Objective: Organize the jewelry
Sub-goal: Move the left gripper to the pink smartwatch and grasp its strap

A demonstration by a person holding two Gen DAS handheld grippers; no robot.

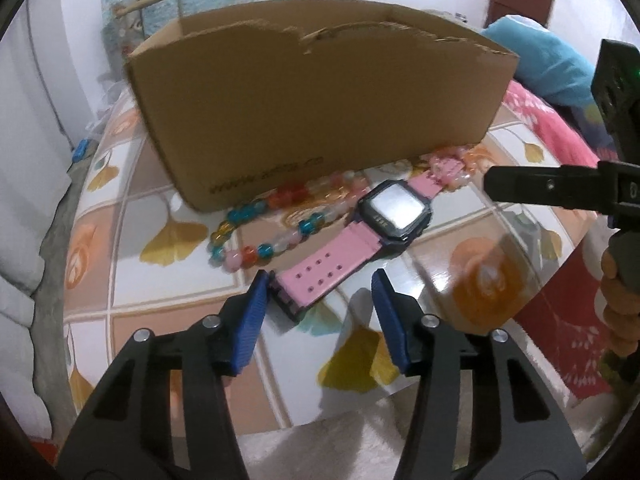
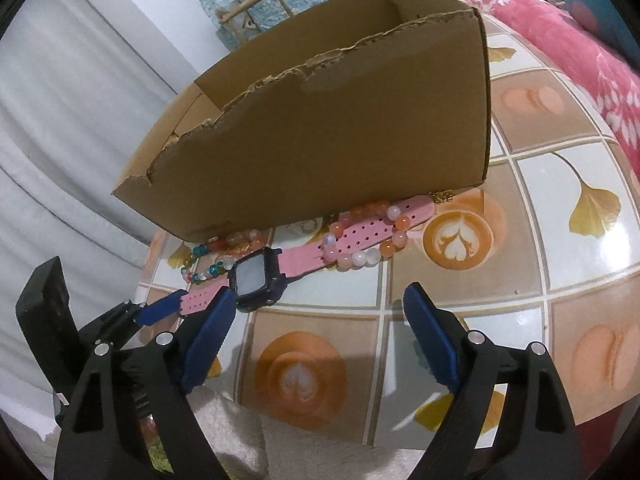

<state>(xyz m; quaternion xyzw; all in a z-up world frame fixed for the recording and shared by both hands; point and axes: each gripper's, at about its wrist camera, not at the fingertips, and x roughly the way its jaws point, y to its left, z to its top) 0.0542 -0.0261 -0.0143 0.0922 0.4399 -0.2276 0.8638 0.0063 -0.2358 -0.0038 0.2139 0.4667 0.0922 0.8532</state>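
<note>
While my left gripper (image 1: 320, 280) stands with its blue pads spread wide, the buckle end of the pink watch (image 1: 394, 210) strap lies between them, just beside the left pad; I cannot confirm contact. My right gripper (image 2: 318, 304) is likewise wide apart and holds nothing, hovering over the table (image 2: 560, 240) near its front edge.

The watch lies flat on the tabletop, its dark square case face up, digits on the screen too blurred to read. A multicoloured bead bracelet (image 1: 256, 224) lies just behind it, against the cardboard box (image 1: 320, 96). The box stands further back on the table, its near wall torn along the top. Printed text beginning "www." runs along that wall's lower part; the rest is illegible.

Only the right wrist view shows the orange-and-white bead bracelet (image 2: 372, 236) looped over the watch's far strap, and the box's open interior. Only the left wrist view shows the printed text.
</note>
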